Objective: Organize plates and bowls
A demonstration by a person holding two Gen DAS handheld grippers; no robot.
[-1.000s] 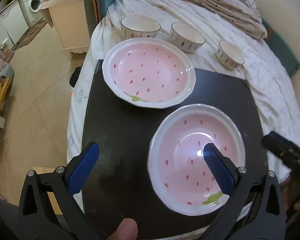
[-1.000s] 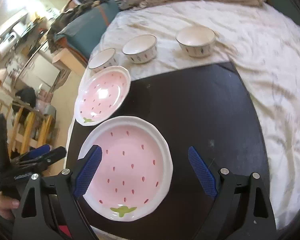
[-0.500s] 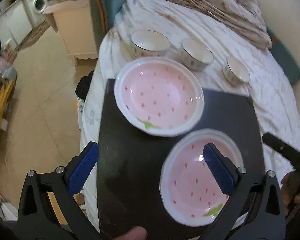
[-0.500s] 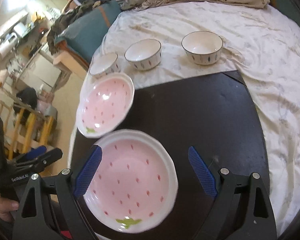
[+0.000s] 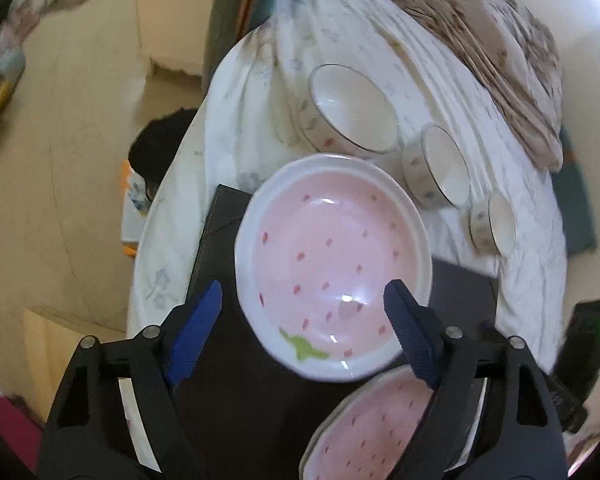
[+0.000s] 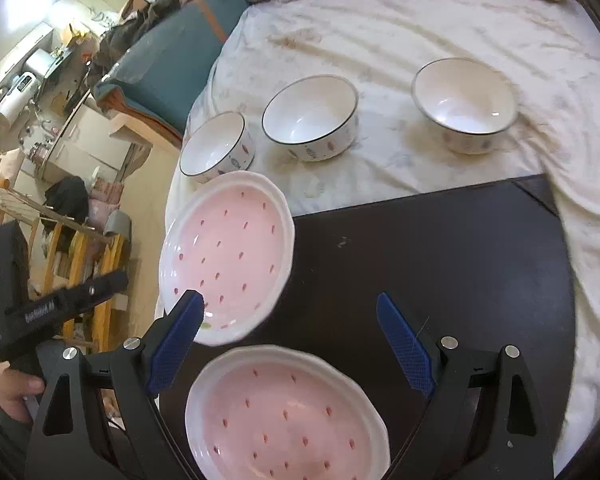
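Plates decide the coming move: the far strawberry plate [image 5: 334, 266] lies on the back-left corner of the black mat [image 6: 440, 256], straight ahead of the left gripper [image 5: 302, 314], whose jaws stand wide and empty astride its near rim. The near strawberry plate [image 6: 286, 414] sits just right of it, toward the mat's front edge, directly under the right gripper [image 6: 290, 330], also wide and empty. Three white bowls [image 6: 312, 118] wait in a row on the bedsheet [image 6: 420, 20] beyond the mat. Each hand seems nearest its own plate.

pink red-flecked plates [image 6: 228, 256], white bowls [image 6: 312, 116], black mat [image 6: 440, 248]
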